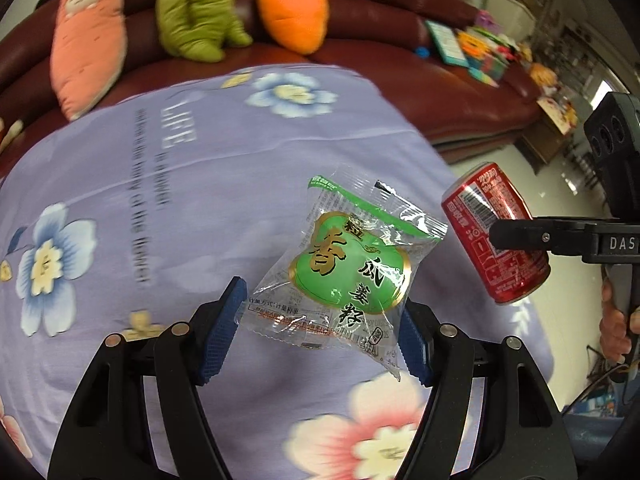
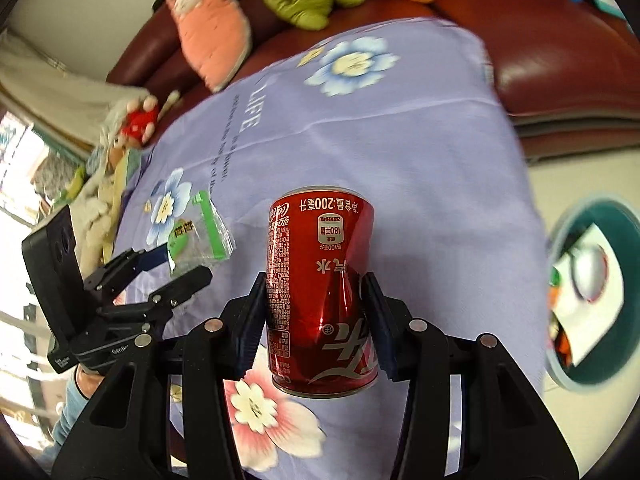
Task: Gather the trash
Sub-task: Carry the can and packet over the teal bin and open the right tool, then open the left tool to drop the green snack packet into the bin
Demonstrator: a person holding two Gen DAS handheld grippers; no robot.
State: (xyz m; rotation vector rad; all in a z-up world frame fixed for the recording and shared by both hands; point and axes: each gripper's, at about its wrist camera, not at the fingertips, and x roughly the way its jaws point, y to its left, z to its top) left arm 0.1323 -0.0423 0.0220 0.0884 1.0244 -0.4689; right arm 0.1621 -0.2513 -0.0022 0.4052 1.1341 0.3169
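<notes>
My left gripper (image 1: 320, 320) is shut on a clear snack wrapper with a green label (image 1: 348, 264) and holds it above the purple flowered tablecloth (image 1: 160, 200). The wrapper also shows in the right wrist view (image 2: 196, 236), in the left gripper (image 2: 176, 264). My right gripper (image 2: 314, 320) is shut on a dented red soda can (image 2: 320, 292), held above the cloth. The can (image 1: 496, 236) and the right gripper (image 1: 520, 236) show at the right of the left wrist view.
A teal-rimmed bin (image 2: 592, 292) with trash inside stands on the floor right of the table. A dark red sofa (image 1: 380, 20) behind the table carries plush toys: pink (image 1: 88, 36), green (image 1: 196, 12), orange carrot (image 1: 292, 8). More toys (image 2: 132, 124) lie at the left.
</notes>
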